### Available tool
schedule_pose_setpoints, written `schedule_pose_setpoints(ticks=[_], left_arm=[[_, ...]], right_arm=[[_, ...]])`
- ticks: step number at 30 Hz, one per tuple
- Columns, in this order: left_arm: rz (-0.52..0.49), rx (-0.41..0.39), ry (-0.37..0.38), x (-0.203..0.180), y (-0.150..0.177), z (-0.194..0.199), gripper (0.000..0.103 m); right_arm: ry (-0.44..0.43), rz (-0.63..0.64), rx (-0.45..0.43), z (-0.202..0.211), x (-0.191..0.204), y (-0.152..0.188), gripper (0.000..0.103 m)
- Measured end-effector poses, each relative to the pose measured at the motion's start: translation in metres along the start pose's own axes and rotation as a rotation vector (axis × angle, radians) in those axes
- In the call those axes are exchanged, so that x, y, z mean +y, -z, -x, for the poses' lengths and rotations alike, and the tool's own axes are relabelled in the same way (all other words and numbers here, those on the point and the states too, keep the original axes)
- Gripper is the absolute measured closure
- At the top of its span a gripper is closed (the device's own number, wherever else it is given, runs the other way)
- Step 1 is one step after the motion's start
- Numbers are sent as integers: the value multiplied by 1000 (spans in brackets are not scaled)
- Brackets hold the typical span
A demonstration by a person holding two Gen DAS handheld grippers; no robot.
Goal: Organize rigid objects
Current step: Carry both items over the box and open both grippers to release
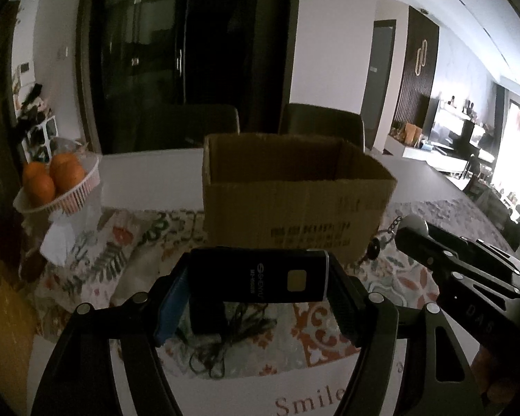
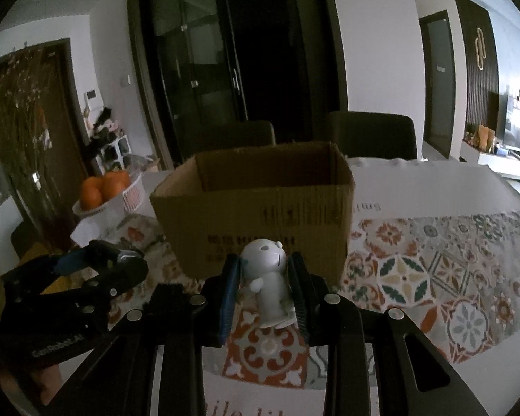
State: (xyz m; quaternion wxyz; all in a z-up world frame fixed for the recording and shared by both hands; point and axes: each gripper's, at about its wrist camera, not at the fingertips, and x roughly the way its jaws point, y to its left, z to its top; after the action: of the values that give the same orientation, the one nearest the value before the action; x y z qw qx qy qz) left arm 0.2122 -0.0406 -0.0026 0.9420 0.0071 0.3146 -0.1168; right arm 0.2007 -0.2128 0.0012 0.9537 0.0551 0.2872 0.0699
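My left gripper [image 1: 256, 270] is shut on a black box-shaped device [image 1: 260, 275] with a white label and a square button, held crosswise above the patterned cloth. Black cords [image 1: 225, 339] dangle under it. My right gripper [image 2: 265, 270] is shut on a small white figurine [image 2: 268, 284] that stands upright between the pads. An open brown cardboard box [image 1: 294, 204] [image 2: 260, 215] stands just beyond both grippers, its inside dark. The right gripper [image 1: 461, 270] shows at the right of the left wrist view, the left gripper [image 2: 86, 277] at the left of the right wrist view.
A white basket of oranges [image 1: 57, 187] [image 2: 107, 190] stands left of the box on a raised stand. A patterned tablecloth [image 2: 433, 270] covers the white table. A small black item on a chain [image 1: 381, 242] lies at the box's right corner. Two dark chairs [image 2: 371, 131] stand behind.
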Motion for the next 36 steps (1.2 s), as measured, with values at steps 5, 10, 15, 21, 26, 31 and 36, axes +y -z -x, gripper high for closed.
schedule_pose_setpoints(ticks=[5,10,15,21,26,31,36], left_arm=[[-13,-14,5,-2,-20,-3,31],[-19,-10,25,-3,-38,-7,31],[-17,-13,40,-3,-57,-11,31],[-35,-28,30,-2,-84,-22,31],[-50,-30,19,-1,-100,-35,31],[-36,-17,27,5,-112,-49,31],[-24,-4,35,9,-124,-61,31]], right_arm=[[-1,2,-21,-2,-2,-15,73],[1,0,-56,-3,-5,-37,73],[1,-1,-82,-5,-4,-55,73],[-17,-11,-78,-16,-6,-75,73],[-26,-27,-65,-30,-12,-90,73],[-19,-20,-63,-43,-14,-107,73],[-14,-1,-66,-52,-13,-120,73]])
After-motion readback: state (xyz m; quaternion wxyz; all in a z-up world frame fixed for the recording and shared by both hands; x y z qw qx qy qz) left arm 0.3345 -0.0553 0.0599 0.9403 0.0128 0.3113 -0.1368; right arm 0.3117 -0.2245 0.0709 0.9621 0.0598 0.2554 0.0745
